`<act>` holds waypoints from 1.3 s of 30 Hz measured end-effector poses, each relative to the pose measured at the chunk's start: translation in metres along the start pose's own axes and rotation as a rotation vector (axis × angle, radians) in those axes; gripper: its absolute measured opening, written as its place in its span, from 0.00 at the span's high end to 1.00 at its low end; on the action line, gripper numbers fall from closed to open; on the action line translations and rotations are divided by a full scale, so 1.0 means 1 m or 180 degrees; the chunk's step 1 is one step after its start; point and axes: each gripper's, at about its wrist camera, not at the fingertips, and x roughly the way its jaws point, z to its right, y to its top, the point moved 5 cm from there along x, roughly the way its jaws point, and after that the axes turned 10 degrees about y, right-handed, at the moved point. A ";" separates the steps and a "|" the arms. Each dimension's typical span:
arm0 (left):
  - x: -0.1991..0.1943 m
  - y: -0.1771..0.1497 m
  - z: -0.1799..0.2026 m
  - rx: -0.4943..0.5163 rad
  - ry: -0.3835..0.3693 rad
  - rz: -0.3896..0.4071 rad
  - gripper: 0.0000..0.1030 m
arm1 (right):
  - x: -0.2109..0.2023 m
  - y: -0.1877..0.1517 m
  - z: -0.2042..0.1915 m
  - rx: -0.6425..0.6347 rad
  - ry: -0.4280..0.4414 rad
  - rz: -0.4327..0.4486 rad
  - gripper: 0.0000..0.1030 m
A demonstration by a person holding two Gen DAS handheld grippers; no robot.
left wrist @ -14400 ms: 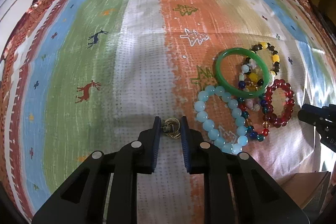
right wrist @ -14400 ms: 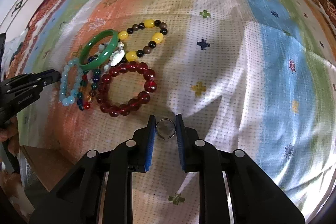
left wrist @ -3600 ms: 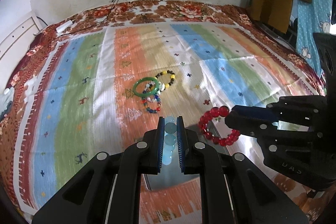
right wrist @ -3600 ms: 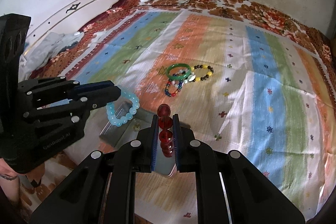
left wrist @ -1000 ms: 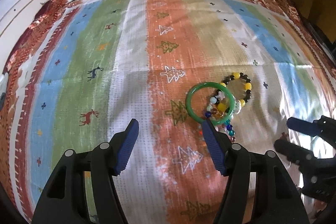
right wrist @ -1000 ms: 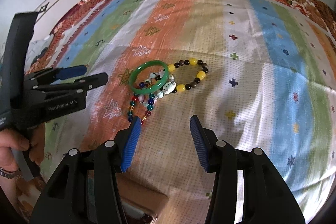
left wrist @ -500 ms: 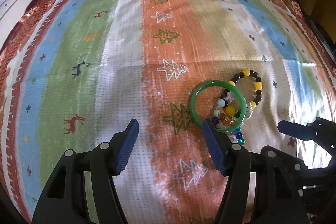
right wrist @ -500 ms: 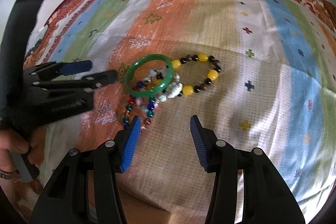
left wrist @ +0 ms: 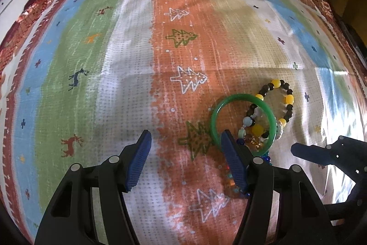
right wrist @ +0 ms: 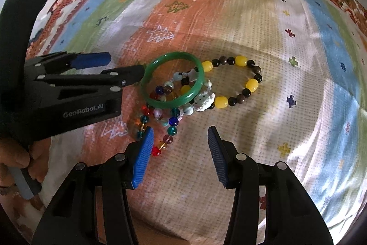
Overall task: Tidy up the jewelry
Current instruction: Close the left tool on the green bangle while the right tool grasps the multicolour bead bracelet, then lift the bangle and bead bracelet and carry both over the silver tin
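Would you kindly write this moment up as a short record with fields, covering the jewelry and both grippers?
surface: striped bedspread
jewelry: green bangle, yellow-and-dark bead bracelet, multicolored bead bracelet, piled together
overlap: bangle lies on the bead bracelets
left gripper: open, empty, beside the bangle
right gripper: open, empty, above the pile's near edge

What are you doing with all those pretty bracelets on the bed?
A person is tidying jewelry with a gripper in each hand. Both the left gripper and the right gripper are open and hold nothing. They hover over a small pile on the striped blanket: a green bangle lying across a multicolored glass bead bracelet, a white beaded piece and a yellow and dark bead bracelet. Nothing has been picked up yet.
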 end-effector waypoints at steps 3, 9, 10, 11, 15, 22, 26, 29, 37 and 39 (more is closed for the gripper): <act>0.003 -0.002 0.001 0.0009 -0.0034 -0.0028 0.39 | 0.003 0.004 0.000 -0.0019 0.0001 -0.0063 0.52; 0.006 0.000 0.001 0.0035 -0.0028 -0.0070 0.39 | 0.014 0.006 -0.003 -0.0085 -0.0036 -0.0204 0.52; 0.004 0.002 0.002 0.0020 -0.0043 -0.0056 0.39 | 0.015 0.006 -0.004 -0.0093 -0.0048 -0.0226 0.52; 0.004 0.004 0.002 0.0012 -0.0061 -0.0049 0.39 | 0.017 0.007 -0.003 -0.0100 -0.0065 -0.0246 0.52; 0.009 0.008 0.007 0.0068 -0.0066 -0.0050 0.39 | 0.024 0.008 -0.002 -0.0092 -0.0103 -0.0326 0.52; 0.020 0.006 0.012 0.0236 0.0101 -0.0011 0.45 | 0.030 0.012 -0.004 -0.0127 -0.0202 -0.0313 0.72; 0.019 0.004 0.011 0.0309 0.0141 0.0046 0.69 | 0.032 0.013 -0.007 -0.0142 -0.0183 -0.0313 0.87; 0.020 0.003 0.004 0.0252 0.0093 0.0006 0.93 | 0.030 0.012 -0.005 -0.0128 -0.0131 -0.0286 0.90; 0.008 0.005 -0.010 0.0143 0.0066 0.0036 0.94 | 0.007 0.002 -0.005 -0.0248 -0.0099 -0.0173 0.90; 0.000 0.005 -0.013 0.0129 0.0089 0.0071 0.94 | -0.001 0.003 -0.008 -0.0277 -0.0115 -0.0115 0.90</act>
